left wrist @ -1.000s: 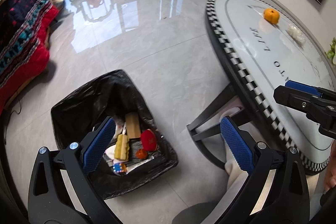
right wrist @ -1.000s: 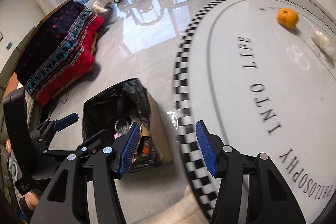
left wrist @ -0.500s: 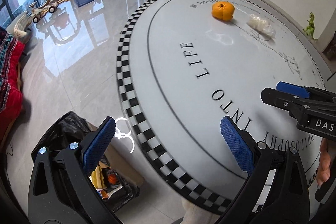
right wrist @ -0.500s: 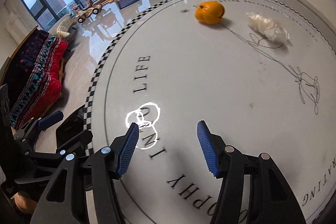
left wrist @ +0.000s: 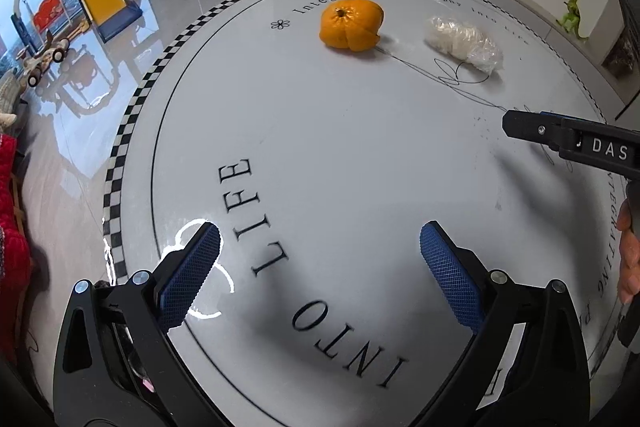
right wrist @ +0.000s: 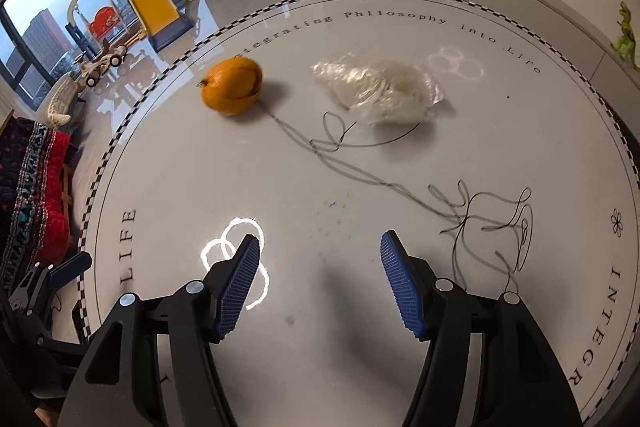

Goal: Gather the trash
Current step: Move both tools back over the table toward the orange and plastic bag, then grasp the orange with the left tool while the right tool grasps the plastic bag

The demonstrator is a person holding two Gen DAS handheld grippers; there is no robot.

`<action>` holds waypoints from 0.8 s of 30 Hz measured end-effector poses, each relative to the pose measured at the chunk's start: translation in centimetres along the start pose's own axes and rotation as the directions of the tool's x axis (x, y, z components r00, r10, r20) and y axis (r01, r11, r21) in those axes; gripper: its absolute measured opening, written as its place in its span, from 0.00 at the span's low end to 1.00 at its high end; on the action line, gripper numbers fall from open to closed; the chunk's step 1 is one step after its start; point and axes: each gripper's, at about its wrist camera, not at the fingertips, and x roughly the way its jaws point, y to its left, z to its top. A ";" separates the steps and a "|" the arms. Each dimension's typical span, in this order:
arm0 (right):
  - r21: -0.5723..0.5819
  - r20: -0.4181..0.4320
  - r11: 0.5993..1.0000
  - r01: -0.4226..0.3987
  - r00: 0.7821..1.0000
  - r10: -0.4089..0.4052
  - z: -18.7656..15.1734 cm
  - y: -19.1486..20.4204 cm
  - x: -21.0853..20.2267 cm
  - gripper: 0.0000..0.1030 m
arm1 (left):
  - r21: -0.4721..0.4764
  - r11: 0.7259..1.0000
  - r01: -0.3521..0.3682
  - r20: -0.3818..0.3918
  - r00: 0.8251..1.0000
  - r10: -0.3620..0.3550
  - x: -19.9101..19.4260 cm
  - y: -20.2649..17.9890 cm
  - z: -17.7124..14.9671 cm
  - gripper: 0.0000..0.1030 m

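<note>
Both grippers have swung from the black trash bag on the floor to above the round white table with a checkered rim [left wrist: 132,115]. Left gripper [left wrist: 320,267]: jaws spread wide, nothing between them. Ahead of it, slightly left, lies the orange peel cupped like a whole fruit [left wrist: 351,29]; ahead and right, the crumpled clear plastic wrapper [left wrist: 464,45]. Right gripper [right wrist: 320,281]: jaws opening, empty, with the peel [right wrist: 232,91] ahead-left and the wrapper [right wrist: 380,91] ahead, both well apart from its fingertips.
</note>
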 end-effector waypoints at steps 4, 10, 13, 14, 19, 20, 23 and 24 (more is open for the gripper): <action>-0.007 0.004 1.000 0.030 1.000 -0.030 2.7 -0.7 1.1 0.62 | 0.015 1.000 0.000 -0.012 1.000 0.000 1.3 -0.6 2.2 0.94; -0.003 0.002 0.999 0.049 0.999 -0.049 5.9 -1.3 2.7 0.67 | 0.010 1.000 0.021 -0.031 0.999 -0.021 3.4 -1.2 5.3 0.94; -0.024 0.007 0.995 0.097 0.995 -0.097 7.4 -1.4 3.7 0.73 | -0.006 0.999 0.033 -0.040 0.999 -0.033 4.3 -1.2 6.9 0.94; -0.029 0.011 0.993 0.115 0.993 -0.115 7.9 -1.4 4.0 0.74 | -0.010 0.999 0.037 -0.042 0.998 -0.037 4.5 -1.2 7.3 0.94; -0.040 -0.001 0.990 0.136 0.991 -0.136 9.9 -2.1 5.9 0.77 | -0.037 0.998 0.042 -0.041 0.998 -0.044 5.5 -0.9 9.1 0.94; -0.043 -0.005 0.990 0.133 0.991 -0.134 10.2 -2.1 6.3 0.77 | -0.040 0.998 0.043 -0.039 0.998 -0.044 5.7 -0.8 9.4 0.94; -0.078 0.000 0.986 0.144 0.989 -0.145 10.6 -1.7 7.0 0.77 | -0.038 0.999 0.031 -0.037 0.999 -0.032 6.5 -0.8 10.5 0.94; -0.094 -0.003 0.985 0.145 0.989 -0.146 10.7 -1.5 7.3 0.77 | -0.037 0.999 0.022 -0.035 0.999 -0.023 6.7 -0.7 10.8 0.94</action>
